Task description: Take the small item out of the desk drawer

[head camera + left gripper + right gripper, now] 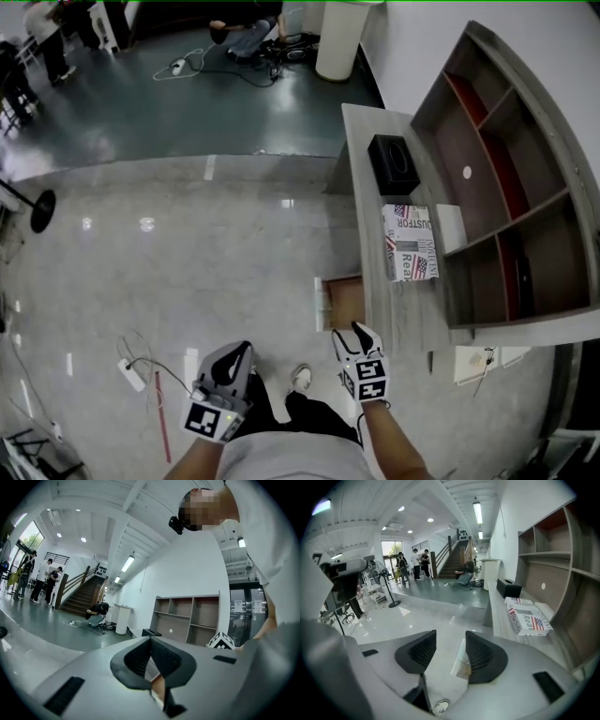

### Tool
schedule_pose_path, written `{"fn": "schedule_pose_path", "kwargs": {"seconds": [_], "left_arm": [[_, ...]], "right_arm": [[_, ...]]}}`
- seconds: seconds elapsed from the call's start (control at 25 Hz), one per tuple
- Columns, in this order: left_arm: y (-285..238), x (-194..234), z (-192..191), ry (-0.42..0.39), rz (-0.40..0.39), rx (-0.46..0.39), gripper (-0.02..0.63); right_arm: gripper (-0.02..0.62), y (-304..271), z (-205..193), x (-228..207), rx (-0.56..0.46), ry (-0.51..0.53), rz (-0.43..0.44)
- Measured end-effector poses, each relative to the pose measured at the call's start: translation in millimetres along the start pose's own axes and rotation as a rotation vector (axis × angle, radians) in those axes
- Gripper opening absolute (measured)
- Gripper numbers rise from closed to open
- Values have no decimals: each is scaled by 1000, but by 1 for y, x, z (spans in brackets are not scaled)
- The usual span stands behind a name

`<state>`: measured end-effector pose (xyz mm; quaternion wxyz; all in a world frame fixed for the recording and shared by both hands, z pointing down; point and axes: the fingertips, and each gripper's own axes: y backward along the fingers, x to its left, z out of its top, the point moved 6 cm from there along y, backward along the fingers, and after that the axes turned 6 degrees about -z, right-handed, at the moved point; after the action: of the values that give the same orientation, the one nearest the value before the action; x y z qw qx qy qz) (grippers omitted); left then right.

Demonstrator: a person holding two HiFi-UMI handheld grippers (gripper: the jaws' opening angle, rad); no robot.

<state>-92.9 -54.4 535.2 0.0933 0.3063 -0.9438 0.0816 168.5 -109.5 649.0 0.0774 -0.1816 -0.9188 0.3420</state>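
Observation:
The desk drawer (345, 300) stands pulled out from the grey desk (370, 187), its brown inside showing with no small item visible in it. My right gripper (354, 332) hovers just in front of the drawer, open, with nothing between its fingers; in the right gripper view (450, 641) the drawer's white front (461, 660) shows through the gap. My left gripper (241, 351) hangs over the floor left of the drawer. Its pads meet at the tips in the left gripper view (151, 641), so it is shut and holds nothing.
On the desk lie a black box (392, 161), a printed box (410, 242) and a white slab (451, 228), with a shelf unit (525, 178) behind. A power strip (131, 375) with cables lies on the floor at left. My shoe (300, 378) is below the drawer.

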Motion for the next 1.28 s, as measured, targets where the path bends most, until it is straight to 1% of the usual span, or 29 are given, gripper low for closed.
{"fn": "schedule_pose_path", "kwargs": {"seconds": [0.08,0.12,0.2,0.28,0.4,0.48,0.56,0.64,0.76,0.92,1.04,1.08,1.16,1.28], "left_arm": [[-8,21,-4,11,-23,22,18],[-12,30,-6,26,-31,27,18],[-23,45,-10,52,-45,25,18],[-36,57,-17,59,-64,22,18],[-51,70,-33,75,-87,29,18],[-54,76,-44,94,-98,56,18],[-57,84,-57,112,-106,81,18],[-61,92,-71,127,-109,99,18],[-61,101,-95,151,-102,130,18],[-59,107,-115,174,-101,157,18],[-60,109,-124,193,-107,163,18],[-59,109,-126,198,-109,164,18],[-60,111,-128,204,-109,159,18],[-58,109,-126,205,-114,154,18]], "right_arm": [[212,-27,-9,4,54,-6,-34],[223,-40,-13,5,80,-6,-45],[233,-70,-20,5,123,-6,-62],[245,-104,-30,4,164,5,-82],[266,-150,-59,6,268,56,-84],[288,-173,-83,11,352,118,-74],[290,-195,-99,10,397,152,-83],[298,-217,-108,5,432,148,-90],[304,-240,-122,5,479,136,-75],[307,-255,-137,3,495,79,-81],[305,-257,-144,3,537,44,-86],[298,-258,-144,3,543,38,-84],[194,-258,-143,2,540,30,-88],[100,-254,-140,1,530,24,-102]]}}
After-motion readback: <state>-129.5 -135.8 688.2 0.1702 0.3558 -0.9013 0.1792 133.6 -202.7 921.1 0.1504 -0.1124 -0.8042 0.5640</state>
